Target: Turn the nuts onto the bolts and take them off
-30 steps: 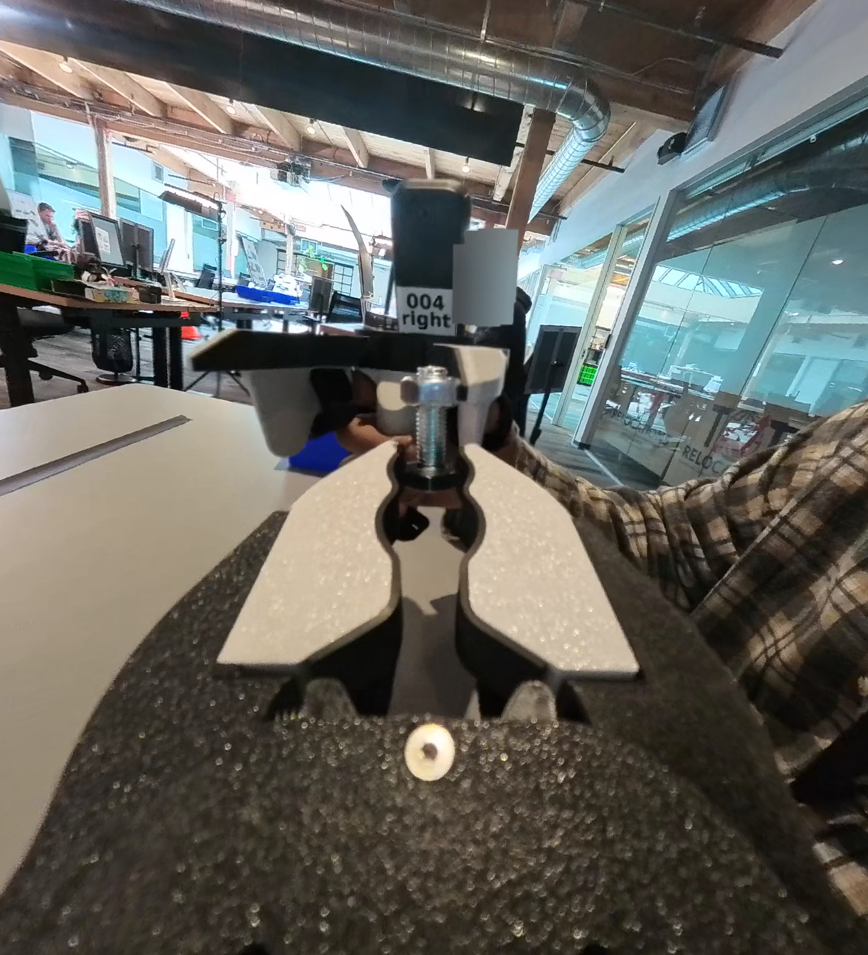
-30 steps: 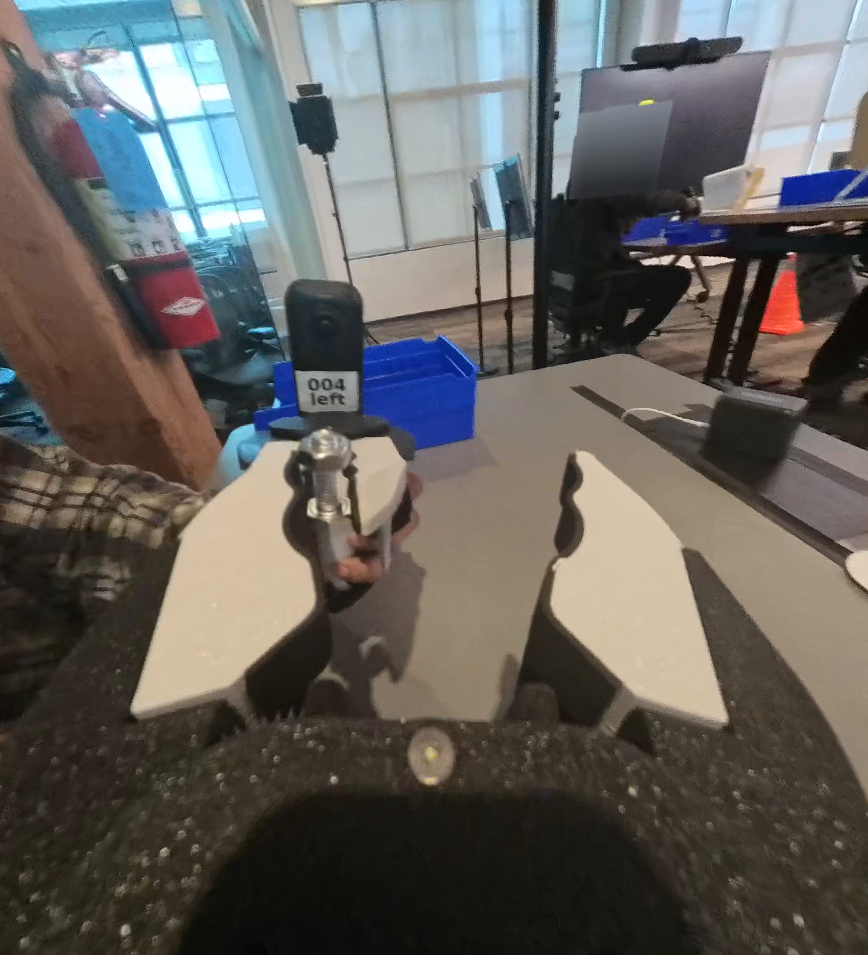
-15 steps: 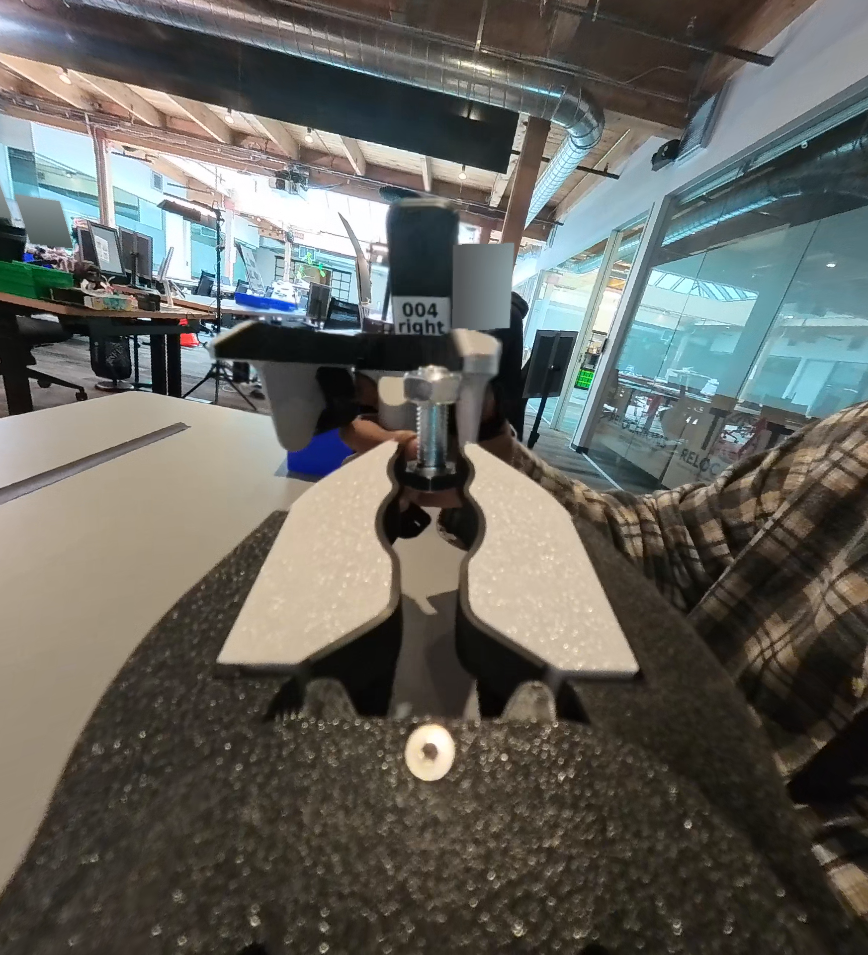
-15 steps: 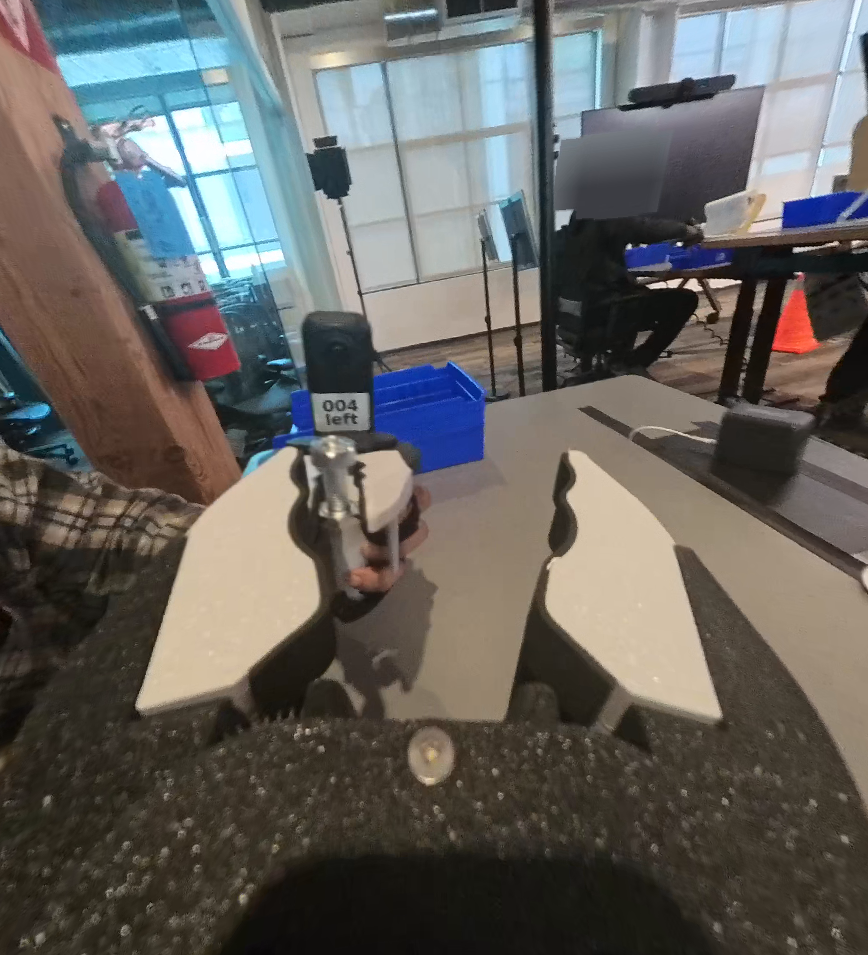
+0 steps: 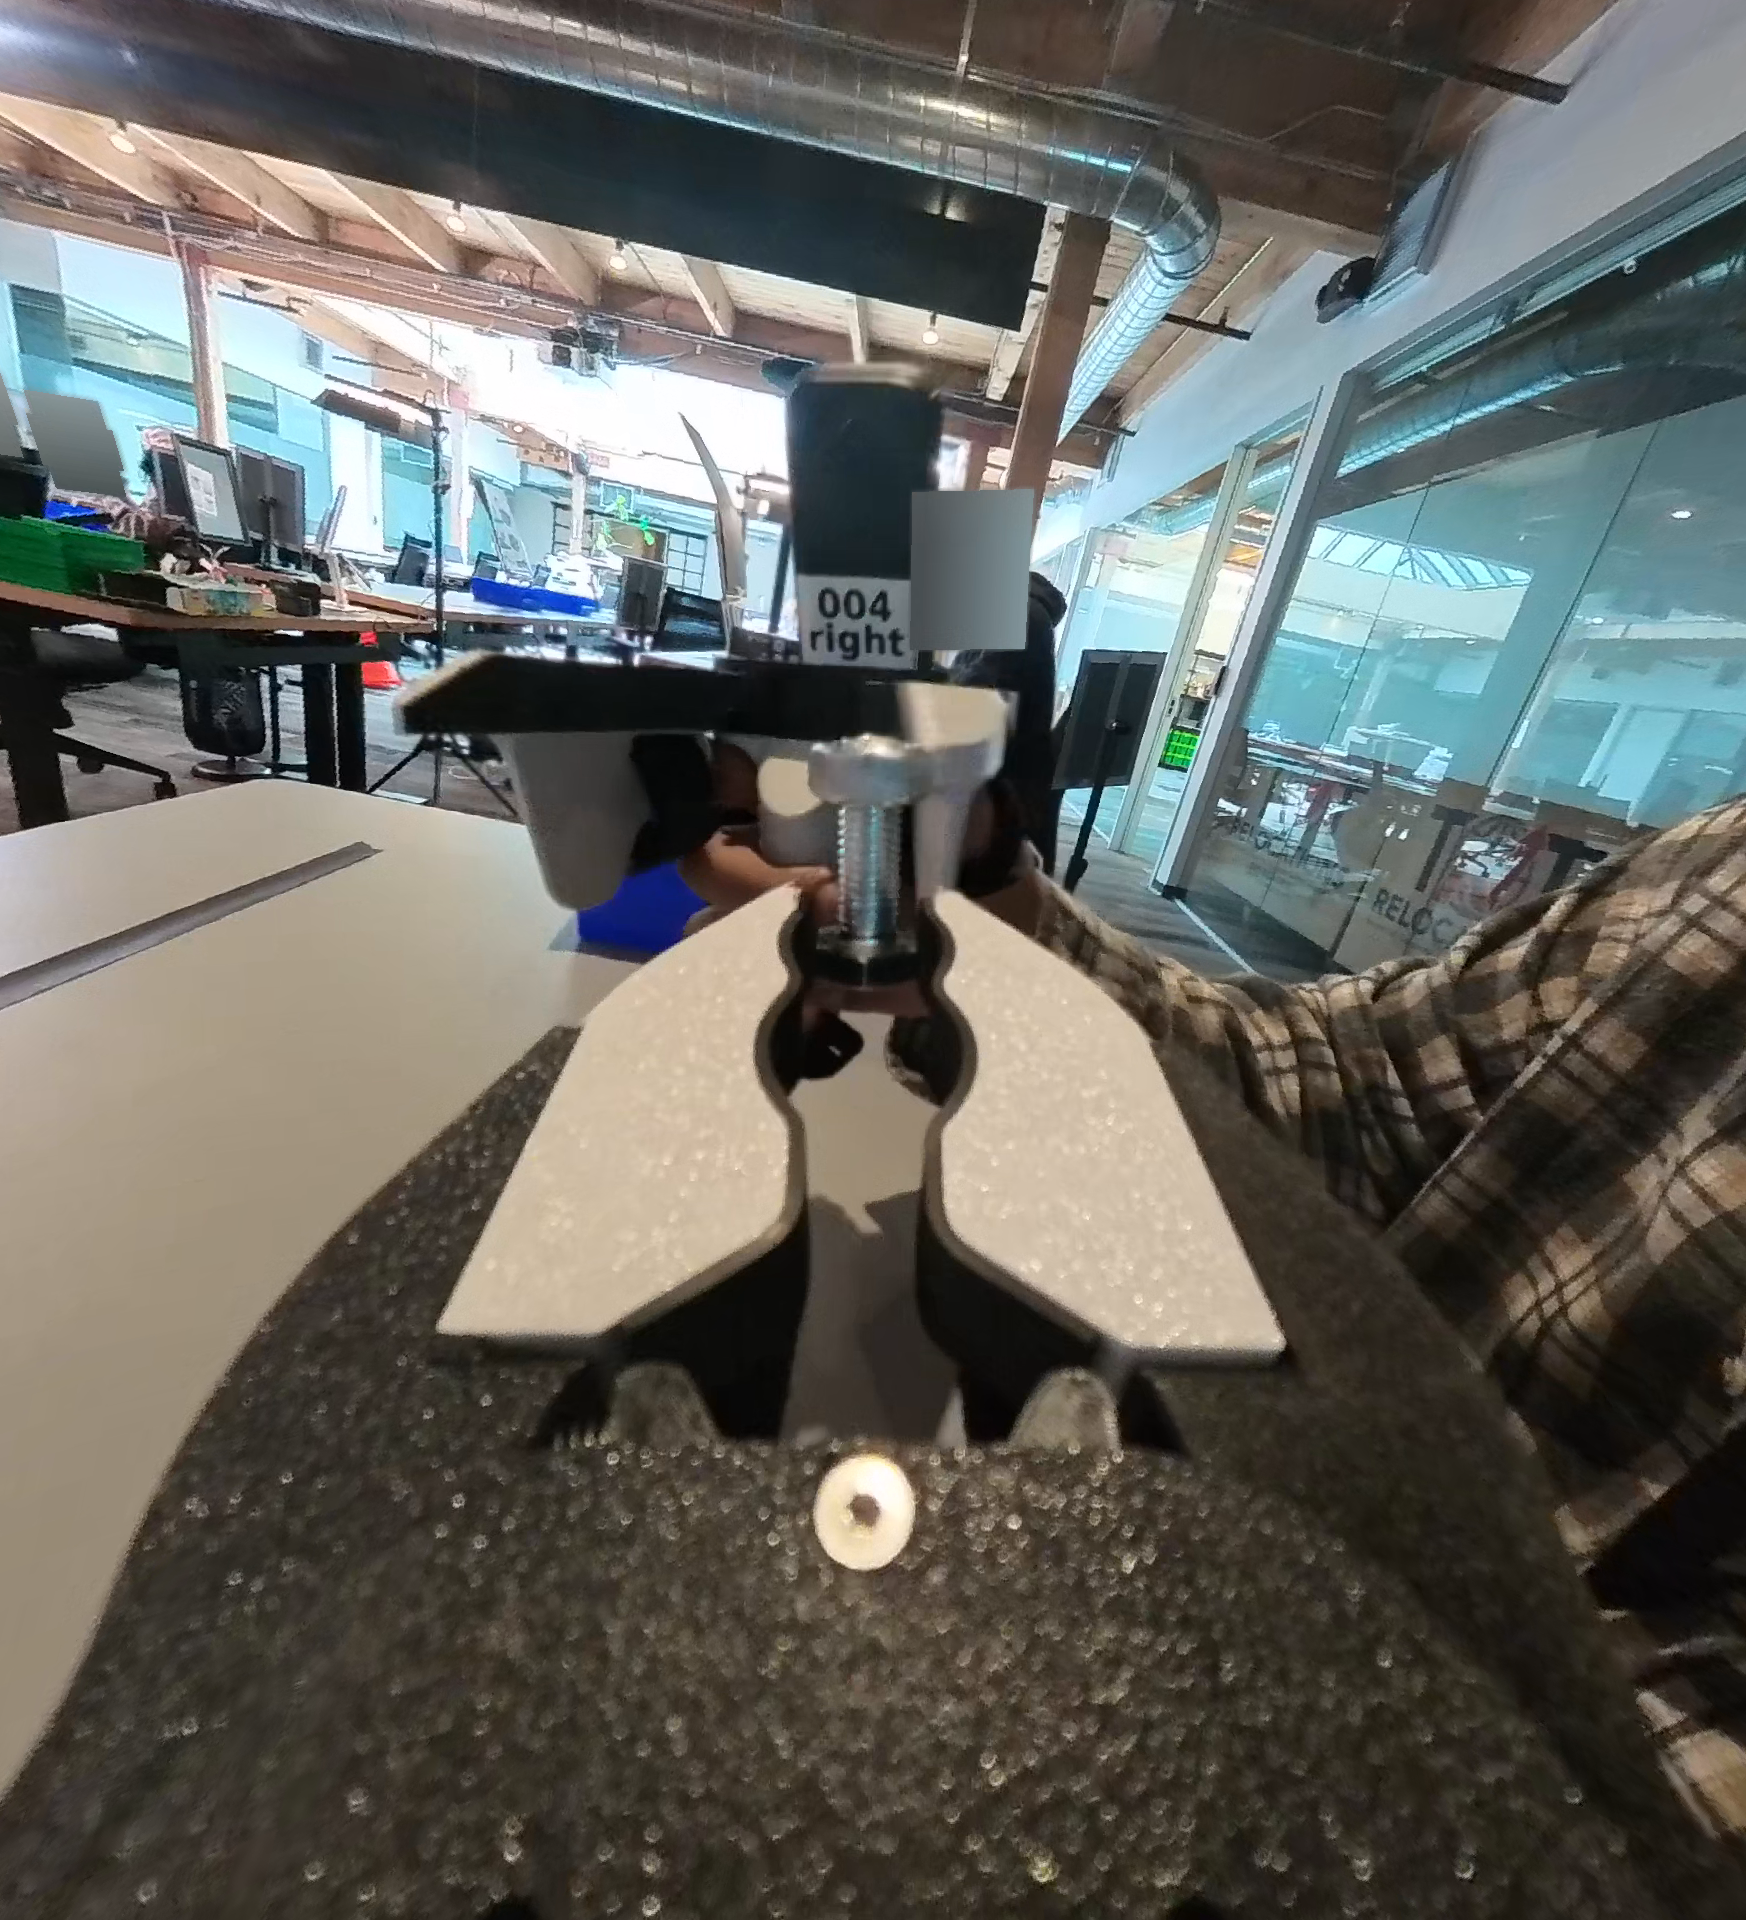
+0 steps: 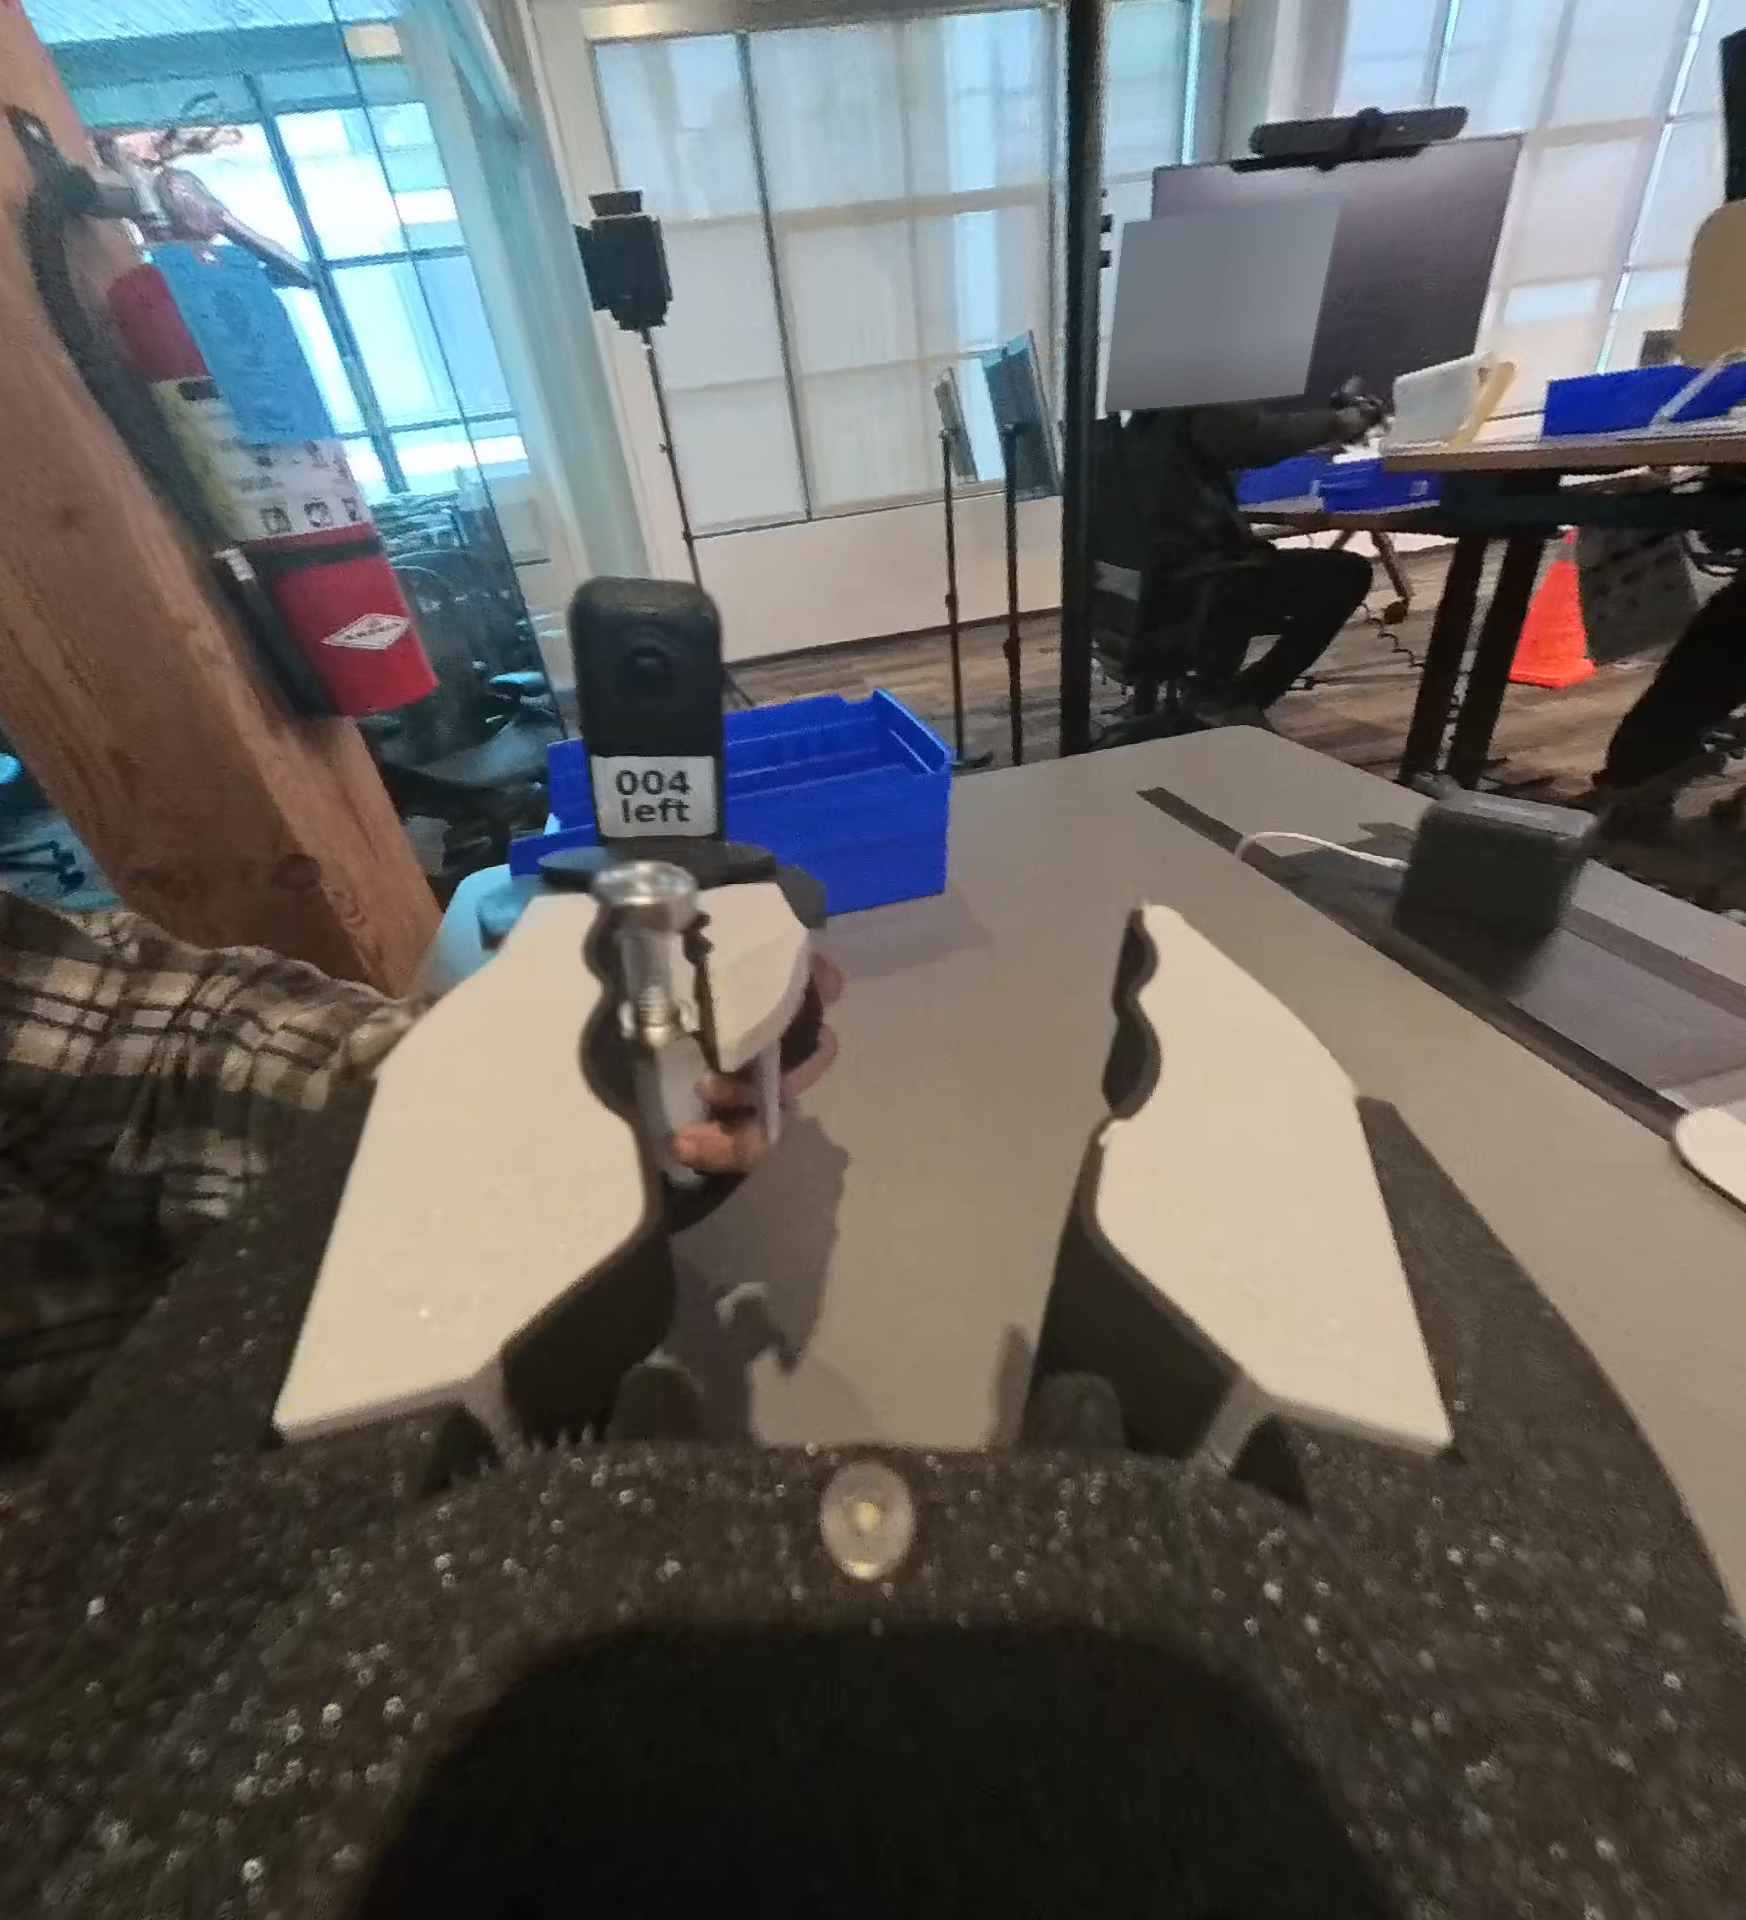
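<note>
- Bolt, silver steel with a hex head (image 5: 867, 831), stands upright above the grey tabletop (image 5: 173, 1039), a dark nut (image 5: 866, 964) at its lower end.
- Left gripper (image 5: 867, 961): jaws narrow, clamped on the nut.
- Right gripper (image 6: 858, 997): jaws wide, its left finger (image 6: 495, 1143) just beside the bolt, the other well apart.

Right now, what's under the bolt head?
Bare threaded shank of the bolt, running down into a dark nut pinched in the left gripper. The nut covers the thread inside it, so how far it is turned on cannot be seen.
</note>
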`<action>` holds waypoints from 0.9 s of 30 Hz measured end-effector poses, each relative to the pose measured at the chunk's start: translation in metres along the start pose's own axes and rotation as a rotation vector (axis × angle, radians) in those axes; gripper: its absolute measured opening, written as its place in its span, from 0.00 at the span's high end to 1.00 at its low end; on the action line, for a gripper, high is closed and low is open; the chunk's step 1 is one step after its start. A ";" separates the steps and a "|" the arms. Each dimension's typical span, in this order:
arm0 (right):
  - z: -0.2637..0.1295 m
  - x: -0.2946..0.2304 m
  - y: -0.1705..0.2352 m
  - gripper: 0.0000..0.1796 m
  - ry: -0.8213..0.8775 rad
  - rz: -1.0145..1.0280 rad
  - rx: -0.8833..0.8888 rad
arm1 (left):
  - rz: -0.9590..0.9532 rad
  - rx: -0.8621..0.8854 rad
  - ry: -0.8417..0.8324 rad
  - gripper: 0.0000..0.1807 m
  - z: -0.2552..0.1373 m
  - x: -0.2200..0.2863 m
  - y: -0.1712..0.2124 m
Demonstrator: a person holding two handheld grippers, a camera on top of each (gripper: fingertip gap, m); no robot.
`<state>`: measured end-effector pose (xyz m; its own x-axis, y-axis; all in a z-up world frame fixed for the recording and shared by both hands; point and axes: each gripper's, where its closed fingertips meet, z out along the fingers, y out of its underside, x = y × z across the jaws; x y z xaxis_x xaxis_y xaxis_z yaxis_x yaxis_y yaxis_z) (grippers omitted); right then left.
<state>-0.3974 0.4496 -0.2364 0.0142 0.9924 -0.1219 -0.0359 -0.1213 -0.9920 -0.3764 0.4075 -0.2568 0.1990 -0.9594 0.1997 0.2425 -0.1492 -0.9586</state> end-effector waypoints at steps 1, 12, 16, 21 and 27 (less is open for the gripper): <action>-0.005 0.005 -0.001 0.50 0.014 0.010 0.009 | 0.002 0.002 0.001 0.90 0.000 0.000 -0.001; -0.007 0.005 -0.003 0.50 0.006 0.012 0.015 | 0.006 0.007 0.006 0.90 0.000 0.002 -0.002; 0.003 -0.011 -0.006 0.50 -0.044 -0.008 0.022 | 0.000 0.005 0.009 0.90 0.000 0.002 -0.001; -0.009 0.005 -0.006 0.51 0.003 0.018 0.029 | 0.005 0.010 0.011 0.90 0.000 0.003 -0.003; 0.003 -0.010 -0.006 0.50 -0.034 -0.002 0.017 | 0.000 0.005 0.013 0.90 0.001 0.003 -0.001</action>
<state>-0.4004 0.4404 -0.2288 -0.0193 0.9927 -0.1187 -0.0525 -0.1195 -0.9914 -0.3752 0.4054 -0.2553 0.1864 -0.9625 0.1969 0.2474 -0.1480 -0.9575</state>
